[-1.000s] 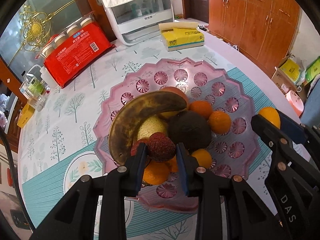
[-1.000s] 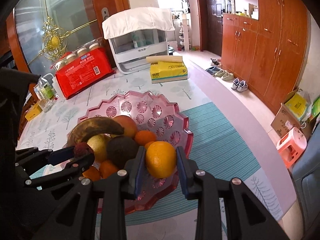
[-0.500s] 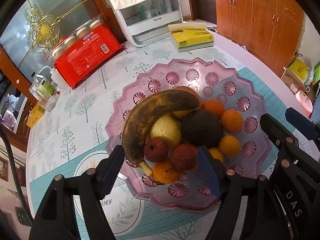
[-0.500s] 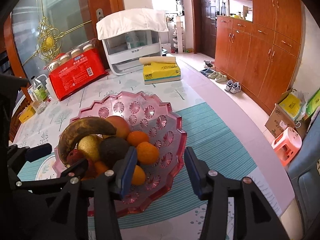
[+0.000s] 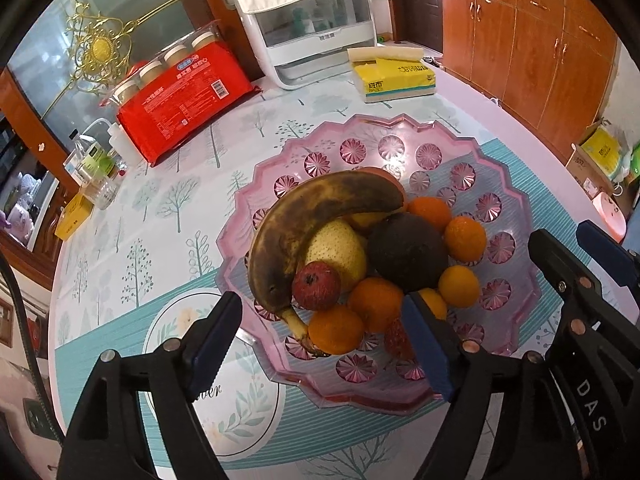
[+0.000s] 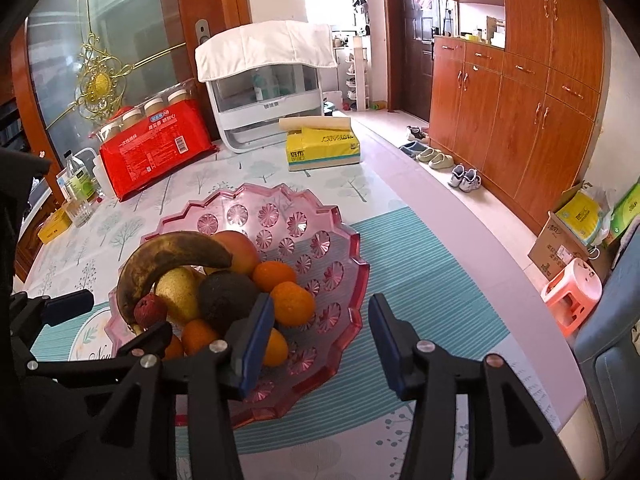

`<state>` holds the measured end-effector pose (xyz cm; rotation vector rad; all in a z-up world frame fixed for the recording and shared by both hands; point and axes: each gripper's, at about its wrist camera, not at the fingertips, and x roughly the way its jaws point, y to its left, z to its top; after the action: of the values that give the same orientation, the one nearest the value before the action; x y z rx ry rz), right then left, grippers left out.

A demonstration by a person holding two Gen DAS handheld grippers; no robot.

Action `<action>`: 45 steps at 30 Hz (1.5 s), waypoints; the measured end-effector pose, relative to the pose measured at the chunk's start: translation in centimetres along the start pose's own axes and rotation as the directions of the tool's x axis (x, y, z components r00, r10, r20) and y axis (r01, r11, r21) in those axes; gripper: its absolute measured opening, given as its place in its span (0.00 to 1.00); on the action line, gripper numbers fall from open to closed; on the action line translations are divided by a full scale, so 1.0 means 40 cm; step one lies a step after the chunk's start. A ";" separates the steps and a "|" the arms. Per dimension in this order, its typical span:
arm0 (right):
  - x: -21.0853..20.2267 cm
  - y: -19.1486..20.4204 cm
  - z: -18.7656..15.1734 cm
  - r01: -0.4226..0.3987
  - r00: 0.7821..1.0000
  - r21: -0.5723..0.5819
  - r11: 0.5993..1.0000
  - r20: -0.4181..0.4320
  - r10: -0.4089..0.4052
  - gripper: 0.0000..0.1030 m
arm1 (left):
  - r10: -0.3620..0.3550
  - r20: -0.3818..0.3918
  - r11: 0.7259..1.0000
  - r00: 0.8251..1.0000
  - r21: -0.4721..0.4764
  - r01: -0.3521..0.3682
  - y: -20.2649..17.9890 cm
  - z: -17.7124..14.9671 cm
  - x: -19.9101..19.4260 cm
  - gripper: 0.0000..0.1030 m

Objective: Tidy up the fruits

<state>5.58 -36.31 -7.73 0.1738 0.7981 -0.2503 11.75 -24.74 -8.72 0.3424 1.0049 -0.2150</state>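
Both fruits look delivered, so the step in hand reads as the release and pull-back after a drop into the pink fruit bowl (image 5: 516, 184). The left gripper (image 5: 324, 340) stands released, its jaws having just been opening further, with nothing pressed between the pads; they straddle the near rim of the bowl above the fruit. The right gripper (image 6: 320, 340) is also released and empty, its jaws parted over the bowl's right edge and the striped teal mat (image 6: 420, 280).

The bowl sits on the table (image 5: 168, 216), partly on the mat, and holds the whole pile: a heavily browned banana (image 5: 312, 220) arched over a yellow pear (image 5: 336, 248), a dark avocado (image 5: 406, 252) beside them, a red lychee (image 5: 316, 285) touching the banana's lower end, and several oranges (image 5: 374, 304) around the near and right side. A second reddish fruit (image 5: 396, 336) lies half hidden behind the left gripper's right finger (I cannot tell what it is).

No loose fruit shows on the table in either view, so the sorting seems close to done. The next move likely calls for lifting both grippers clear without nudging the pile, since the oranges near the rim could roll
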 end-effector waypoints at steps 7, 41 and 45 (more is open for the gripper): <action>-0.016 0.004 -0.013 0.000 1.000 -0.013 1.000 0.001 0.000 0.48 | -0.001 0.006 0.999 1.000 -0.044 0.001 0.023 -0.018 -0.020 0.84; -0.229 0.181 -0.048 -0.091 0.996 -0.151 0.984 0.012 0.094 0.61 | 0.068 0.073 0.961 0.995 -0.272 -0.046 0.300 -0.189 -0.269 0.92; -0.270 0.188 -0.031 -0.130 0.991 -0.152 0.980 -0.001 0.131 0.62 | 0.089 0.091 0.953 0.992 -0.297 -0.058 0.333 -0.203 -0.319 0.95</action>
<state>-0.36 -27.13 -0.31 0.0807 0.7903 -0.0653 3.10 -9.08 0.61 0.0950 0.9046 -0.0132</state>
